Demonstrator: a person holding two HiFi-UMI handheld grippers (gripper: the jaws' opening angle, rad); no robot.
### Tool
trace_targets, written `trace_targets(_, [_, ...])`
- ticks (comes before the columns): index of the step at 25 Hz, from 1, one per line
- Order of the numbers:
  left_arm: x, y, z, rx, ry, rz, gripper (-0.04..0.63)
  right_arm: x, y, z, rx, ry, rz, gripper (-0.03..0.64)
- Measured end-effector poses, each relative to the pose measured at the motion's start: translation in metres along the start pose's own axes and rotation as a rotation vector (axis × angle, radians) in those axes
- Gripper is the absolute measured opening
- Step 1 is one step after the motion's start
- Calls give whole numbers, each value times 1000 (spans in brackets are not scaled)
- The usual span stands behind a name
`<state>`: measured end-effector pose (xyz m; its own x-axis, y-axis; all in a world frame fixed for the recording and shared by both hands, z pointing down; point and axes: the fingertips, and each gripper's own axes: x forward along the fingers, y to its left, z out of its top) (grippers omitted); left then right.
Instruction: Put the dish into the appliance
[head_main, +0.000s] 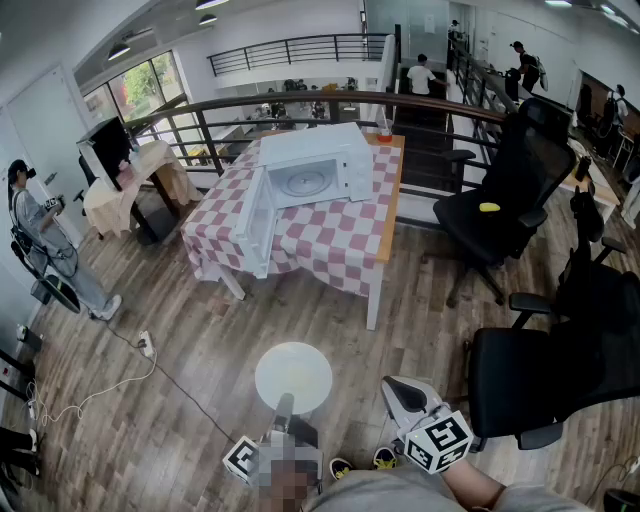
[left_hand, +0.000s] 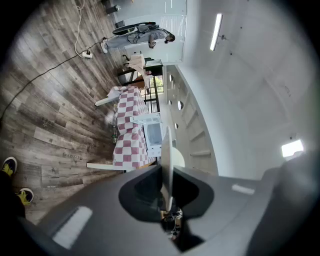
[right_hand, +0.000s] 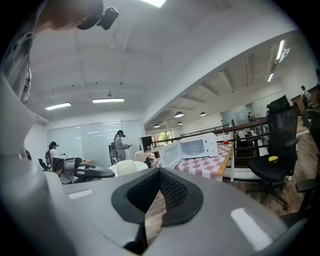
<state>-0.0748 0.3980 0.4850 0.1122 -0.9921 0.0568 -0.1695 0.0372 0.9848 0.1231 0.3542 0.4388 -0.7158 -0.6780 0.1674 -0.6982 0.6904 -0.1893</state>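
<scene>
Looking down in the head view, the microwave (head_main: 318, 172) sits on a table (head_main: 391, 200) with a checked cloth, its door (head_main: 257, 222) swung wide, so the cavity is ready to receive something. Well short of the microwave, low in the picture, the left gripper (head_main: 284, 406) holds a white plate (head_main: 293, 375) by its near rim. The plate lies flat and level, probably so it can slide straight into the cavity. The right gripper (head_main: 398, 388) hangs beside the plate, apart from it, and carries nothing. Black office chairs (head_main: 505, 190) stand to the right of the microwave.

The left gripper view looks along the jaws, which pinch the plate (left_hand: 168, 150). It shows edge-on as a thin pale line between them, gripped at the rim only. The left gripper (left_hand: 167, 177) points at the microwave (left_hand: 152, 132), which lies far ahead past bare wooden floor (left_hand: 50, 100), so the carry looks barely begun.

In the right gripper view, the right gripper (right_hand: 159, 175) has its jaws pressed together with only floor showing below them. It seems kept free, perhaps for the door. The microwave (right_hand: 196, 147) stands ahead with its door open, and the plate (right_hand: 125, 167) shows to the left of it, nearer the camera.
</scene>
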Motion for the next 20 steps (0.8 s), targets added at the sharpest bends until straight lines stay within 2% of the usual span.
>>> trace_targets(15, [-13, 0, 14, -3, 10, 7, 29, 11, 31, 4, -14, -4, 31, 0])
trace_targets(20, [-22, -1, 22, -1, 14, -3, 29, 10, 54, 2, -18, -1, 89, 0])
